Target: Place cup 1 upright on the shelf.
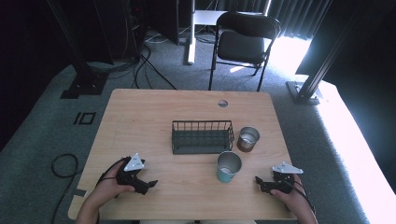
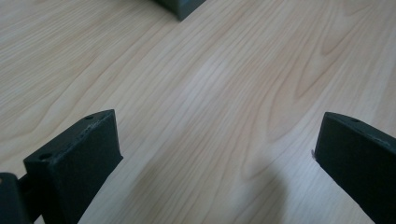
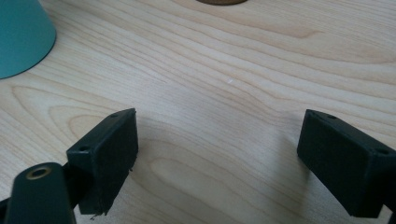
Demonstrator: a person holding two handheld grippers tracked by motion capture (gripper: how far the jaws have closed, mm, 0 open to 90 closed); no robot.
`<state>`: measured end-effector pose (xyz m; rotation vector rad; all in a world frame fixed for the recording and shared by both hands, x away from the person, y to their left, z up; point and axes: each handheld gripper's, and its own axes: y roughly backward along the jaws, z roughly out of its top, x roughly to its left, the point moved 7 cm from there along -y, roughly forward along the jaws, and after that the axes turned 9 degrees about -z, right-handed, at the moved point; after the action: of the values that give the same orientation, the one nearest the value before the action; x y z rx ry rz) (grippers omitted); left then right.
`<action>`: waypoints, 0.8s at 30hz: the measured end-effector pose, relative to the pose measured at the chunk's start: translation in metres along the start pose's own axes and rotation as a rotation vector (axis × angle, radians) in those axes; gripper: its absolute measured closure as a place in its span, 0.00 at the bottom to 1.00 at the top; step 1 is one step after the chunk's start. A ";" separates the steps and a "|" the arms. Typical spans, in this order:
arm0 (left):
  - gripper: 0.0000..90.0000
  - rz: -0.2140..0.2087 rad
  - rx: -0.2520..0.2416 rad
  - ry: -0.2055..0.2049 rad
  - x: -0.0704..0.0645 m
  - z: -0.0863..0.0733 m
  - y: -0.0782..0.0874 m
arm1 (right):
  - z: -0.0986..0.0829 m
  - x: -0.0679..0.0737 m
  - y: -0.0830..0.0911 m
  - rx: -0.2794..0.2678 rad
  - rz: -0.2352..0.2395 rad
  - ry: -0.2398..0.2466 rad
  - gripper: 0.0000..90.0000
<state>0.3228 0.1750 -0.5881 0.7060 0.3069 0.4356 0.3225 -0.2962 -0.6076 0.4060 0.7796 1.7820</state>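
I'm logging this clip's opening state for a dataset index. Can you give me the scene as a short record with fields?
surface: wooden table
rack: dark wire rack, mid-table, nothing visible in it
teal cup: teal cup, upright, just in front of the rack's right end
brown cup: brown cup, upright, right of the rack
left gripper: left gripper, jaws open, low over the table near its front left, holding nothing
right gripper: right gripper, jaws open, near the front right, right of the teal cup, holding nothing
background: black folding chair beyond the table
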 end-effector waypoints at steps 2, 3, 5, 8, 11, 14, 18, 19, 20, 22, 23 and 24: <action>0.01 0.000 0.000 0.000 0.000 0.000 0.000 | 0.000 0.000 0.000 0.000 0.000 0.000 0.13; 0.01 -0.015 0.002 -0.021 -0.004 0.007 -0.006 | 0.000 0.000 0.000 0.001 0.000 -0.003 0.13; 0.01 -0.027 -0.001 -0.029 -0.007 0.012 -0.009 | 0.000 0.000 0.000 0.001 0.000 -0.003 0.13; 0.01 -0.040 -0.015 -0.032 -0.011 0.021 -0.016 | 0.000 0.000 0.000 0.001 0.000 -0.002 0.13; 0.01 -0.052 -0.022 -0.050 -0.015 0.027 -0.022 | 0.000 0.000 0.000 0.001 0.000 -0.001 0.13; 0.01 -0.072 -0.032 -0.068 -0.020 0.034 -0.028 | 0.000 0.000 0.000 0.001 0.000 -0.002 0.13; 0.01 -0.097 -0.045 -0.091 -0.026 0.042 -0.035 | 0.000 0.000 0.000 0.001 0.000 -0.001 0.13; 0.01 -0.102 -0.046 -0.095 -0.028 0.044 -0.037 | 0.000 0.000 0.000 0.001 0.000 -0.002 0.13; 0.01 -0.107 -0.055 -0.101 -0.030 0.048 -0.039 | 0.000 0.000 0.000 0.001 0.000 -0.002 0.13; 0.01 -0.117 -0.065 -0.102 -0.032 0.053 -0.041 | 0.000 0.000 0.000 0.001 0.000 -0.002 0.13; 0.01 -0.117 -0.065 -0.102 -0.032 0.053 -0.041 | 0.000 0.000 0.000 0.001 0.000 -0.002 0.13; 0.01 -0.129 -0.082 -0.109 -0.035 0.059 -0.044 | 0.000 0.000 0.000 0.001 0.000 -0.002 0.13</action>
<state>0.3293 0.0953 -0.5714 0.6237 0.2289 0.2838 0.3224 -0.2961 -0.6076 0.4080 0.7791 1.7809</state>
